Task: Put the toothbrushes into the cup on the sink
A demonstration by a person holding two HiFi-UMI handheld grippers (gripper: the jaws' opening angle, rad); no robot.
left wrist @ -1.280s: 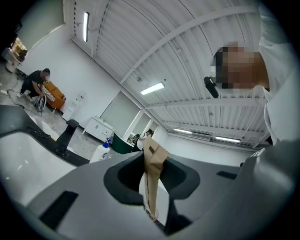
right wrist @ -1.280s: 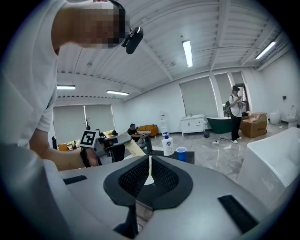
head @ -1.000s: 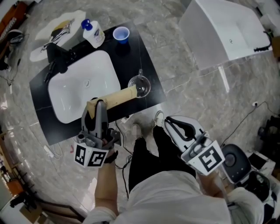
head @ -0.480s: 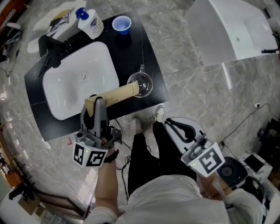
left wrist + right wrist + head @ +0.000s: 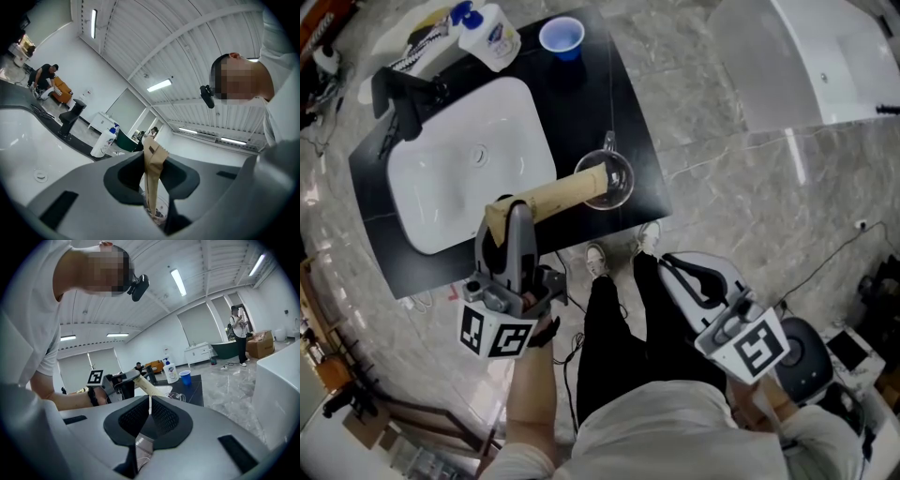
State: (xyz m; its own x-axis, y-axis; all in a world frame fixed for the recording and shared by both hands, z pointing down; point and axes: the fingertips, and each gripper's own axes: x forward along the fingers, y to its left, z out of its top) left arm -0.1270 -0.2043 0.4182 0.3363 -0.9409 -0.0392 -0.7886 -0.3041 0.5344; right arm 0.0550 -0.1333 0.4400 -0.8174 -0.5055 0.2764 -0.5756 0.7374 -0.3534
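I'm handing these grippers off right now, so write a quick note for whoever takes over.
Left gripper: shut on the tan paper pack, presumably toothbrushes; its far end is at the glass cup on the black counter beside the basin.
Right gripper: shut, nothing plainly in it, away from the counter.
Done: pack is in hand, at the cup.
Left: lower it in and let go.

Head view looks steeply down; both gripper views look across the sink (image 5: 450, 202).
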